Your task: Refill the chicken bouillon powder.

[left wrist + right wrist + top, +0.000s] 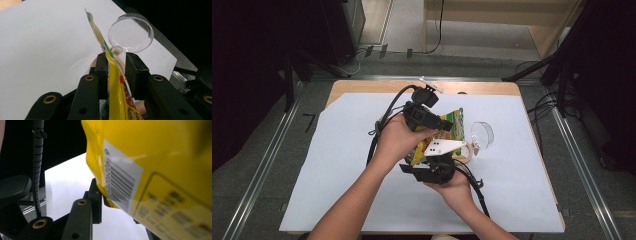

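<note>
- Over the middle of the white sheet that covers the table, a person holds a yellow snack packet up off the surface between two hand-held grippers.
- The left gripper has the packet's thin top edge running between its jaws; they stand narrow, the left pad against the foil, a slight gap on the other side. I would judge it is there to pinch the seal.
- The right gripper comes at the packet from below, by the barcode side. One jaw presses the lower corner; the other is hidden behind the packet, so I cannot tell how firmly it is shut.
- Just beyond the packet stands a small clear cup with its round hinged lid flipped up and open. It looks set there to receive the contents.
- Gripping opposite ends suggests a tear or a pour toward that cup.
</note>
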{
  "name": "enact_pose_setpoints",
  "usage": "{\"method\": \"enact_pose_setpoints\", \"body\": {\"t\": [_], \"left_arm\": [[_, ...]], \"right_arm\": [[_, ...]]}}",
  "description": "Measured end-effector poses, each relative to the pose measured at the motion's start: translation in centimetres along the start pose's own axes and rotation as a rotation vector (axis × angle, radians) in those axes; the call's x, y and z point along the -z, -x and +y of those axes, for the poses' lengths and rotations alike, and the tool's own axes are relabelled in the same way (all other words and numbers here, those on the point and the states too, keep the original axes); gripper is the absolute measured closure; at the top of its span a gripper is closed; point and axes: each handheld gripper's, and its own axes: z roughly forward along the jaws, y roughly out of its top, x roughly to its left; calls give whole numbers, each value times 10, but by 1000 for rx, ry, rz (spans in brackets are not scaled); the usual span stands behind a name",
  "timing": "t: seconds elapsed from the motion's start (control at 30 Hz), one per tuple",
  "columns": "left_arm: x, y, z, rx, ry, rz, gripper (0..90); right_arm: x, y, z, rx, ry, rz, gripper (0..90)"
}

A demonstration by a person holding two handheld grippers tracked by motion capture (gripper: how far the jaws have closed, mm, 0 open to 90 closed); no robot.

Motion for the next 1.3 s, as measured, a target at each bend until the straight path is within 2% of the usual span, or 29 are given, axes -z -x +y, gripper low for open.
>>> {"method": "enact_pose_setpoints", "body": {"t": [0.73,0.97,1.3], "left_arm": [[0,-1,-4,-2,-9,-3,728],[1,-4,-11,8,-1,-20,728],[1,-16,-27,37,4,-55,740]], "right_arm": [[-3,-2,-3,-11,-5,9,661],[-6,-3,-7,2,-13,7,643],[-13,-5,-15,31,-35,14,624]]}}
